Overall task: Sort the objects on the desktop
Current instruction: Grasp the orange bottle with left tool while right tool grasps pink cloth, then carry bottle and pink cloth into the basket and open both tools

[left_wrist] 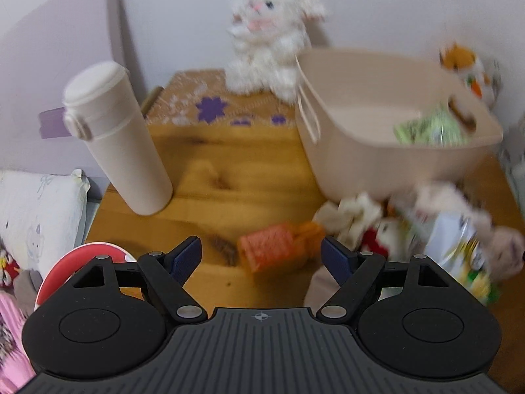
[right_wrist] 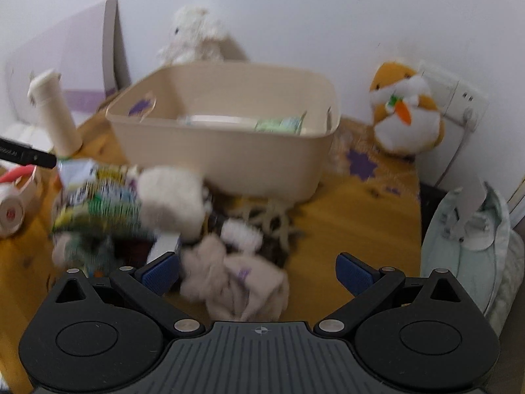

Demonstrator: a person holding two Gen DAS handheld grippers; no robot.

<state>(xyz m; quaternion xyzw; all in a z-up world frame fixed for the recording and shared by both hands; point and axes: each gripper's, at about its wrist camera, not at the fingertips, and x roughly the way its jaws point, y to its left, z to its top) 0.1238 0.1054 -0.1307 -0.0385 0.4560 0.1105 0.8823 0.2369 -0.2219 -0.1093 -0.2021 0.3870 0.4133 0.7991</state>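
A beige bin [left_wrist: 387, 124] stands at the back of the wooden desk [left_wrist: 229, 164] with a green packet [left_wrist: 430, 128] inside; it also shows in the right wrist view [right_wrist: 229, 144]. My left gripper [left_wrist: 261, 252] is open, with an orange woven item [left_wrist: 279, 249] lying on the desk just beyond its fingertips. A blurred pile of plush toys and snack packets [left_wrist: 436, 229] lies right of it. My right gripper [right_wrist: 257, 272] is open above a beige cloth toy [right_wrist: 236, 279] at the near side of the same pile [right_wrist: 131, 203].
A tall cream bottle [left_wrist: 115, 134] stands at the desk's left. A white plush [left_wrist: 272, 32] sits at the back wall, an orange hamster plush [right_wrist: 407, 108] at the right by a wall socket [right_wrist: 462, 98]. A red-and-white round object [left_wrist: 82, 262] lies at the front left.
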